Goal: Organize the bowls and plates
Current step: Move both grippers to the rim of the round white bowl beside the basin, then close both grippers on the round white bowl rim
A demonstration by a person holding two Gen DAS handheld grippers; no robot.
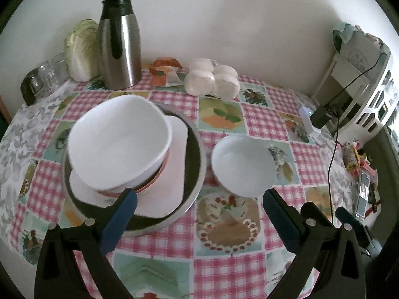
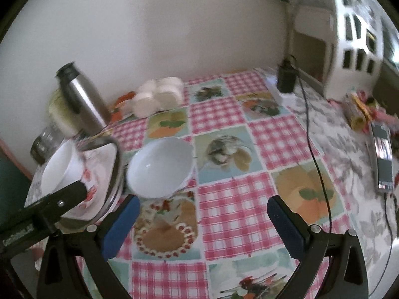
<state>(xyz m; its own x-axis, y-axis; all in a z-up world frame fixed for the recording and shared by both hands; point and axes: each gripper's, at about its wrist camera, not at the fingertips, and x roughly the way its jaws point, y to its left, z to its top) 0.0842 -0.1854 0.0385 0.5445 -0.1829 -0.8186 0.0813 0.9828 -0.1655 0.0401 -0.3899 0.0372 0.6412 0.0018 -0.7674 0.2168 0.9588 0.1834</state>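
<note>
A large white bowl (image 1: 119,142) sits on a square white plate (image 1: 172,174), stacked in a dark round metal-rimmed dish (image 1: 194,164). A smaller white bowl (image 1: 243,164) stands alone on the checked tablecloth to the right of the stack. My left gripper (image 1: 199,204) is open and empty, just in front of both, its left finger over the stack's near edge. My right gripper (image 2: 202,211) is open and empty, in front of the small bowl (image 2: 159,167). The stack (image 2: 99,164) shows at the left of the right wrist view, with the left gripper's finger (image 2: 62,199) across it.
A steel thermos (image 1: 119,44), a cabbage (image 1: 81,49), glass jars (image 1: 47,74) and white buns (image 1: 212,79) line the wall. A white rack (image 1: 361,87), a black adapter with cable (image 1: 321,117), a phone (image 2: 382,154) and snack packets (image 2: 359,112) lie at the right.
</note>
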